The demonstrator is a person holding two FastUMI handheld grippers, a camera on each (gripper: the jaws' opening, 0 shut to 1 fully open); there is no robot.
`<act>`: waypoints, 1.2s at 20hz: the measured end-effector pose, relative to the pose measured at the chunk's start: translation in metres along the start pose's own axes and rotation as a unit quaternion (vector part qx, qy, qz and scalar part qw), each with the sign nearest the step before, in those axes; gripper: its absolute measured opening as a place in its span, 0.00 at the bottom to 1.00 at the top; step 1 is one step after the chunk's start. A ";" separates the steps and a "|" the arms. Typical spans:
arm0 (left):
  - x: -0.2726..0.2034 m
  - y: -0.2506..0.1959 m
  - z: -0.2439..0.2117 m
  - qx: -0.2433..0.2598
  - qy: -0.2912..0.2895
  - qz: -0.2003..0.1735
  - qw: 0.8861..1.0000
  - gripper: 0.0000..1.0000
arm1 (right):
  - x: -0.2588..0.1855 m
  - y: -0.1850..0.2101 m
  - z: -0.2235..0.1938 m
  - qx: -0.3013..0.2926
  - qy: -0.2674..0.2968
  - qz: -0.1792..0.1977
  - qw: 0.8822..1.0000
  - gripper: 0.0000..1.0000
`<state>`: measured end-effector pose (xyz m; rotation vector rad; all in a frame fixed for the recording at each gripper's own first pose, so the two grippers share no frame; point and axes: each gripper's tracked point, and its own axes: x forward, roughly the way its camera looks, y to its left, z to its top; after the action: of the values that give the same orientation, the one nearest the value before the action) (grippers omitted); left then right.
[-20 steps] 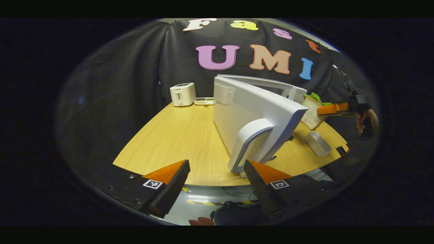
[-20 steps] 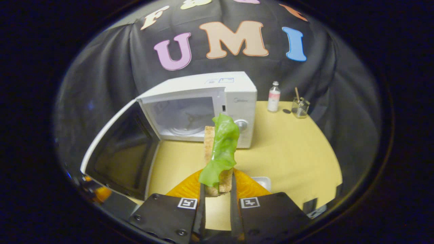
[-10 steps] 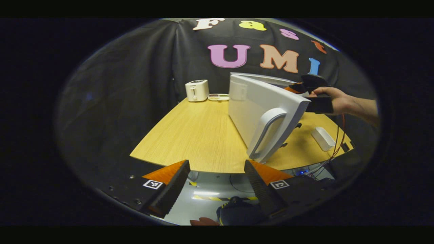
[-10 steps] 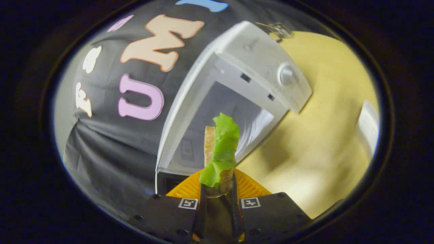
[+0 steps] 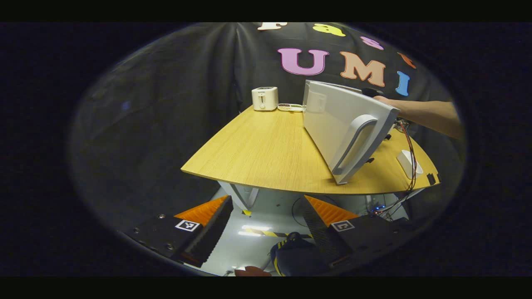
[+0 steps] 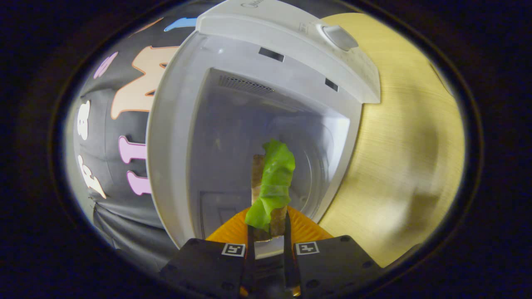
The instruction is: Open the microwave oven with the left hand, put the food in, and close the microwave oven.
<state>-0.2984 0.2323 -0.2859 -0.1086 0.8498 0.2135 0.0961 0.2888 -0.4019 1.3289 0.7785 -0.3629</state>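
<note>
The white microwave oven (image 6: 266, 104) sits on the round light-wood table (image 5: 266, 153) w/ its white door with the curved grey handle (image 5: 347, 128) swung wide, so the cavity is open for loading. The right gripper (image 6: 268, 226) is rolled over sideways and pushed up to the mouth of the oven, fingers pinched narrow on the food: a slice of toasted bread with a green lettuce leaf draped over it (image 6: 270, 182), held edge-on so it slips thru the opening w/o catching the frame. The food's at the threshold, in front of the round turntable area, not yet set down, I'd judge. The person's forearm (image 5: 424, 114) reaches in behind the door. The left gripper (image 5: 266, 224) hangs below the table edge, fingers spread wide w/ nothing between them, well apart from the handle; prob. parked there to keep clear of the loading, ready to shut the door after. A small white toaster (image 5: 264, 98) stands at the far rim, out of the way.
</note>
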 end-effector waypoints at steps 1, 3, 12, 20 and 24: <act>-0.001 0.003 -0.001 0.000 0.001 0.003 1.000 0.99 | 0.007 -0.002 -0.001 0.008 -0.005 -0.001 1.000 0.29; -0.003 0.006 -0.004 0.000 0.004 0.006 1.000 0.99 | 0.020 -0.004 -0.005 0.031 -0.006 0.001 0.999 0.29; 0.001 0.021 -0.005 -0.026 0.003 0.026 0.999 0.99 | 0.036 -0.010 0.001 -0.071 -0.036 -0.020 0.997 0.71; 0.010 0.013 0.008 -0.014 -0.008 0.011 1.000 0.99 | 0.009 -0.018 0.012 -0.247 -0.028 -0.061 0.967 0.89; 0.020 0.001 0.027 0.001 -0.024 -0.008 1.000 0.99 | -0.020 -0.022 0.006 -0.321 -0.008 -0.050 0.946 0.99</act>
<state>-0.2667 0.2411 -0.2832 -0.1076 0.8017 0.1992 0.0694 0.2746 -0.4042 0.6734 0.8590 -0.1722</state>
